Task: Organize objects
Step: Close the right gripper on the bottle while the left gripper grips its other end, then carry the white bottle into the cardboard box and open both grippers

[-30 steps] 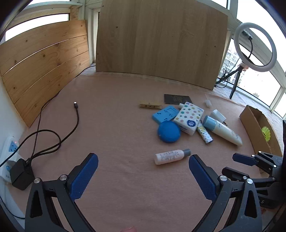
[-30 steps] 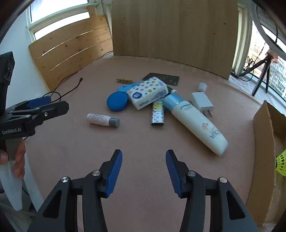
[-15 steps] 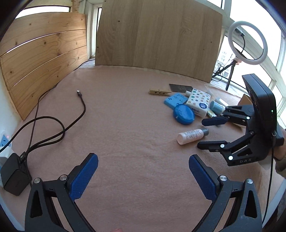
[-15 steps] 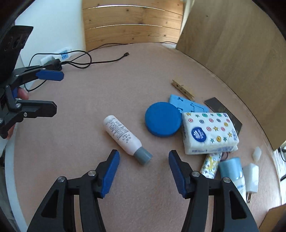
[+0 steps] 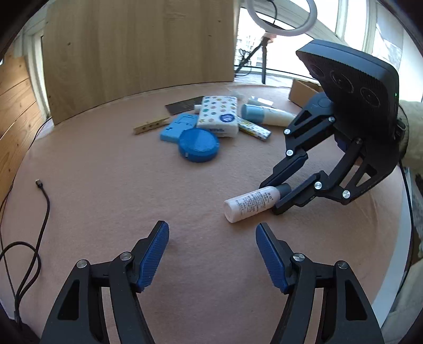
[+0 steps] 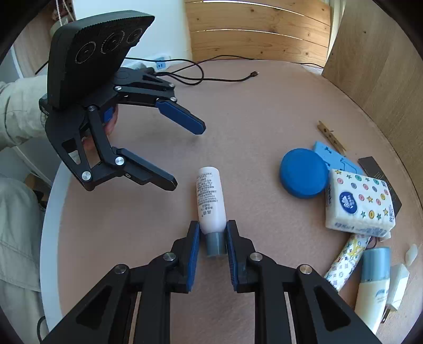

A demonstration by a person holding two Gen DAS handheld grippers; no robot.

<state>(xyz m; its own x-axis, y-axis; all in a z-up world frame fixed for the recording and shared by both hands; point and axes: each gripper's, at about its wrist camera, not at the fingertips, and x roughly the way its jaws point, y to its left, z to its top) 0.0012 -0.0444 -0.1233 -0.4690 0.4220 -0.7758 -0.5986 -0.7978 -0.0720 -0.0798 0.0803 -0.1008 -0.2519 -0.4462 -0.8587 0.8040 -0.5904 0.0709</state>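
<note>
1. two grippers: left gripper (image 5: 211,254), right gripper (image 6: 210,238).
2. two bottles: a small white bottle (image 6: 210,198) and a big bottle (image 6: 375,277).
3. one blue round tin (image 6: 304,176).
4. one tissue pack (image 6: 359,203).
5. one clothespin (image 6: 330,135).
6. one blue flat block (image 5: 178,127).
7. one patterned tube (image 6: 346,258).
8. one white plug (image 6: 396,287).
9. one dark card (image 5: 183,104).
10. one black cable (image 5: 43,201).

I'm on a glazed home balcony rigged for filming: windows (image 5: 351,31), ring light (image 5: 280,16), wood panels (image 5: 137,50), felt-covered worktop (image 5: 119,185).

Two wrist fisheyes, close, angled down (facing each other), sharing small bottle (image 5: 249,203) (image 6: 211,199)
</note>
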